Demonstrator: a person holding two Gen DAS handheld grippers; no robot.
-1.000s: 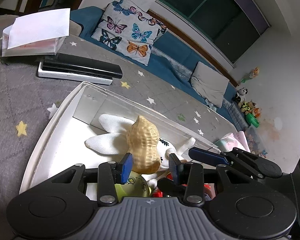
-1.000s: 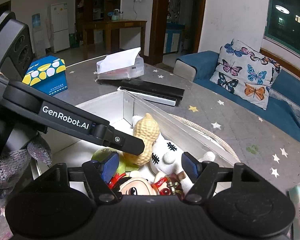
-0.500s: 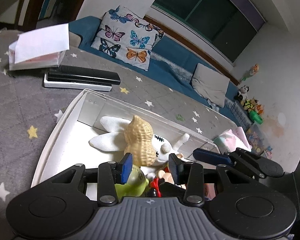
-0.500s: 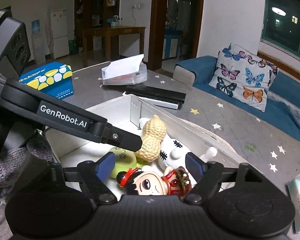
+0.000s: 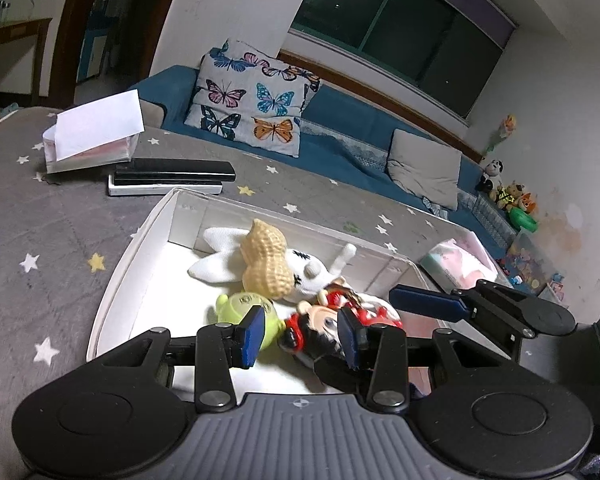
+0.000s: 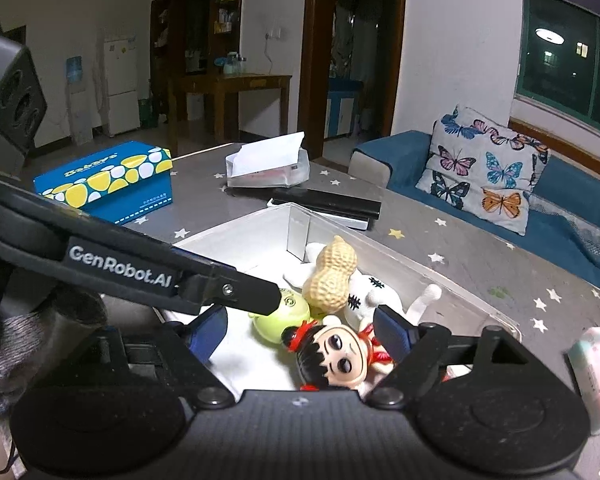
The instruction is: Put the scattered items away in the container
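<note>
I've lifted both claws back from the white box [image 5: 116, 280] — left claw [image 5: 300, 336] and right claw [image 6: 304, 332] gape empty, since the doll [image 6: 336, 360] already lies inside.

Your left tool [image 5: 300, 336] has black linkage arms, silver screws, blue pads and a grey ribbed housing. The right tool [image 6: 300, 334] is black, blue-padded too.

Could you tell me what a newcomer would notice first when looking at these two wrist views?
Probably the white box on the grey starred cloth, holding a jumble of toys: a big peanut lying on a white plush, a green toy and a black-haired doll nearest the cameras. Both grippers hover over it, jaws open and empty.
</note>
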